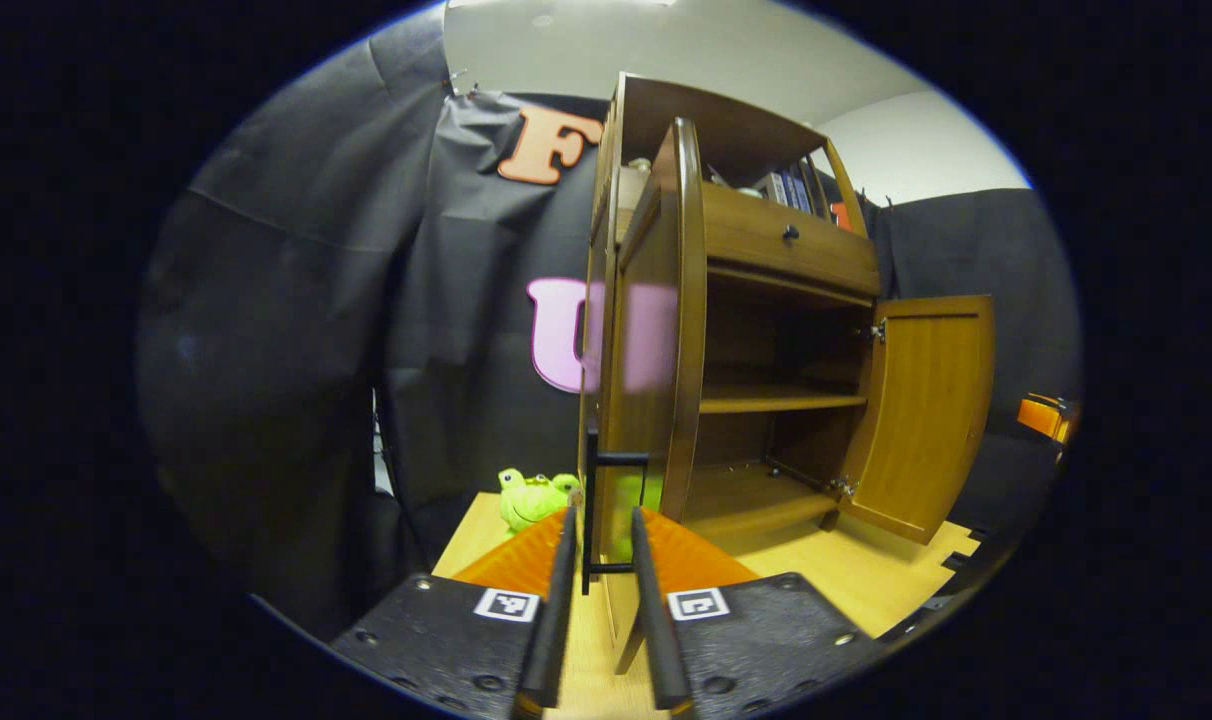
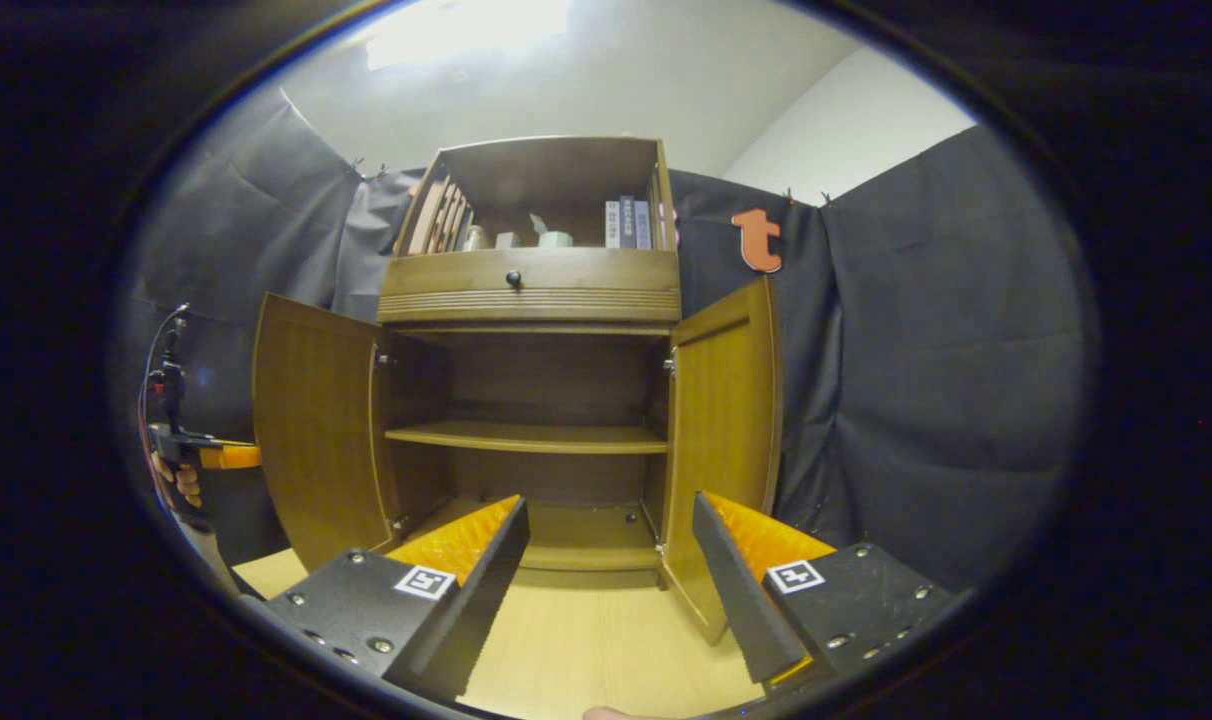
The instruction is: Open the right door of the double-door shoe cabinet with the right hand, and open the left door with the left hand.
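**A:** Where does the shoe cabinet (image 2: 531, 400) stand?

**B:** In the right gripper view it sits at the centre of the frame on a pale wooden table (image 2: 606, 650), both doors swung wide. The left door (image 2: 311, 440) hangs open at centre left, the right door (image 2: 721, 450) at centre right. Between them the inside is bare: one shelf (image 2: 526, 436) across the middle and a floor board below.

**A:** And the left gripper (image 1: 602, 535)?

**B:** In the left gripper view its fingers rise from the bottom centre, drawn close together on either side of a dark bar handle (image 1: 616, 460) on the left door (image 1: 656, 330), which is seen edge-on, running up the middle of the frame. Whether both fingers press on the handle, I cannot tell. The right door (image 1: 926, 410) stands open at centre right.

**A:** The right gripper (image 2: 611, 520)?

**B:** Released, its fingers spread wide at the bottom of its own view, apart from the cabinet and holding nothing.

**A:** Around the cabinet?

**B:** A drawer (image 2: 531, 285) with a dark knob sits above the doors, and an open top shelf holds books (image 2: 631, 225). A green plush frog (image 1: 531, 498) lies on the table at lower centre of the left gripper view, just beside the cabinet. At the far left of the right gripper view, a hand (image 2: 181, 480) grips the other tool behind the left door.
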A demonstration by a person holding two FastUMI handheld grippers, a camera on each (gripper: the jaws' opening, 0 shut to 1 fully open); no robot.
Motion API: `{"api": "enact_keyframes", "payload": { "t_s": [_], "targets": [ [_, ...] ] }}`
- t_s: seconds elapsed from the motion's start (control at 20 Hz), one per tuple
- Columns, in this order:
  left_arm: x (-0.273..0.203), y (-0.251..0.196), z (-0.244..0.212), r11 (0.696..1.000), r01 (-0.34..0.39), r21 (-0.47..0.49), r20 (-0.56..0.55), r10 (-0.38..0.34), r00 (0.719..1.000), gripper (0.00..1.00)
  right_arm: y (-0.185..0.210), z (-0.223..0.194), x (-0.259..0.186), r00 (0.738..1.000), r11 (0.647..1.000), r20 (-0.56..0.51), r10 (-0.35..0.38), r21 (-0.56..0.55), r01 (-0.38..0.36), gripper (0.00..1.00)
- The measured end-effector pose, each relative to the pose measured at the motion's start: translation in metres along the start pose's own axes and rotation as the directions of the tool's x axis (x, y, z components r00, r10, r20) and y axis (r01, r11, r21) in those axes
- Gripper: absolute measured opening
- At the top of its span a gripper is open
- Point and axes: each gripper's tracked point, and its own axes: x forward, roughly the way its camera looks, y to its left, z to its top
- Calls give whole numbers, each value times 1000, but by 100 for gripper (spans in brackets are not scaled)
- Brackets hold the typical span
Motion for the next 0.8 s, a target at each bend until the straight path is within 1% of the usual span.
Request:
{"api": "enact_keyframes", "payload": {
  "t_s": [0.05,0.2,0.25,0.3,0.35,0.4,0.45,0.5,0.55,0.6,0.65,0.75,0.8],
  "targets": [
    [-2,1,6,1000,-17,3,17,17,1000,46,-2,3,-3,1000,1000,6,0,2,0,98],
    [-22,-14,13,999,-22,23,27,22,999,83,-12,13,-13,999,1000,30,-11,-2,11,94],
    [-27,-19,19,999,-36,36,39,35,999,84,-16,15,-16,999,1000,37,-16,-1,16,94],
    [-30,-23,26,997,-59,52,57,56,997,89,-20,16,-20,999,1000,39,-21,3,21,94],
    [-35,-28,31,995,-73,67,69,68,995,93,-24,17,-22,999,1000,42,-25,8,25,100],
    [-37,-36,36,994,-83,75,78,78,994,94,-28,17,-24,999,1000,42,-27,12,27,94],
    [-39,-47,40,994,-82,77,88,75,993,94,-32,16,-27,999,999,42,-30,15,29,94],
    [-42,-59,42,993,-77,86,92,69,993,94,-36,16,-28,999,999,42,-33,20,32,98],
    [-44,-70,45,993,-73,92,98,64,993,94,-41,16,-29,998,999,43,-36,27,35,94],
    [-45,-78,47,992,-74,102,103,64,993,94,-45,15,-29,999,999,40,-37,35,35,94],
    [-45,-86,49,991,-79,108,105,67,992,94,-49,13,-30,999,999,33,-33,44,32,98],
    [-46,-102,51,991,-79,104,115,67,991,95,-55,17,-30,999,997,32,-29,68,27,98],
    [-45,-111,52,992,-82,95,119,70,990,96,-58,20,-28,999,997,35,-29,79,27,95]
  ]
}}
